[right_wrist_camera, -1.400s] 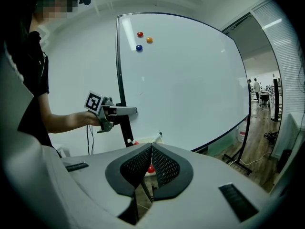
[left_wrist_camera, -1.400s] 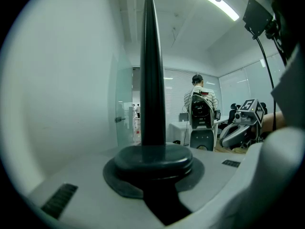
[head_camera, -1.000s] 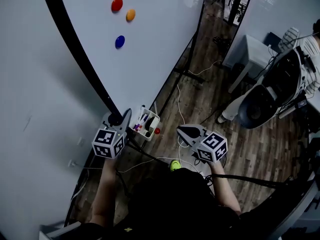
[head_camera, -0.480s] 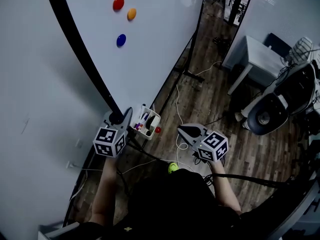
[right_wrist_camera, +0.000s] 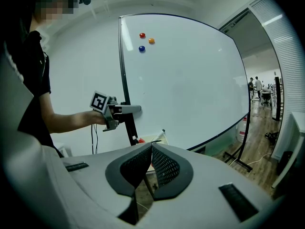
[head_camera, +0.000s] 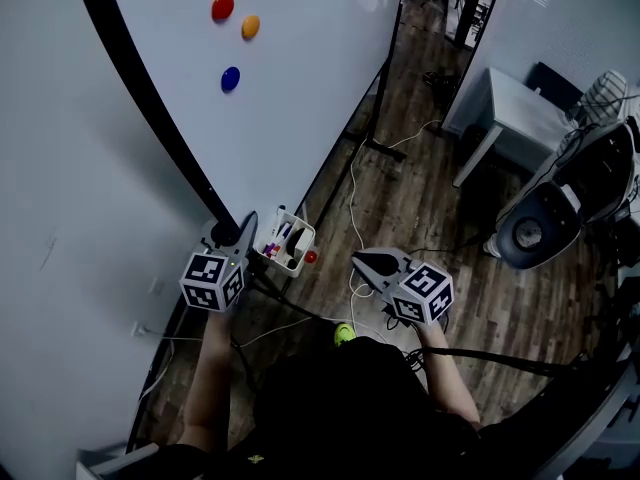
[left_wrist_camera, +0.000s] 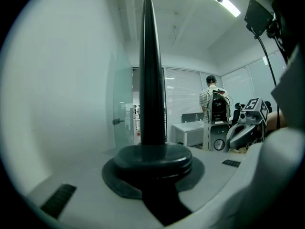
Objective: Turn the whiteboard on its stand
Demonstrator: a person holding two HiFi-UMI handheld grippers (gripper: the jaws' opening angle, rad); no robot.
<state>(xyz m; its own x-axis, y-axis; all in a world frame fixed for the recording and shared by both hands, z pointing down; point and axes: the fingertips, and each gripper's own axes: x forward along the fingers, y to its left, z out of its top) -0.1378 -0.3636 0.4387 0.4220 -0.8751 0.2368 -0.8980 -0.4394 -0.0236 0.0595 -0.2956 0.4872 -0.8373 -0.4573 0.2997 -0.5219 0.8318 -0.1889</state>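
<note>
A large whiteboard (head_camera: 300, 98) stands upright on its stand, with red (head_camera: 222, 7), orange (head_camera: 250, 26) and blue (head_camera: 230, 78) magnets near its top. The left gripper (head_camera: 245, 230) grasps the board's black frame (head_camera: 150, 93) on the near side edge, low down, with its jaws clamped on it. A white marker tray (head_camera: 298, 258) sits just beside it. The right gripper (head_camera: 358, 261) hovers apart over the wood floor (head_camera: 420, 198), with its jaws clenched together and empty.

Left tool (head_camera: 243, 230) clamped on whiteboard frame (head_camera: 151, 98); right tool (head_camera: 365, 263) closed, empty; forearms extended forward.
</note>
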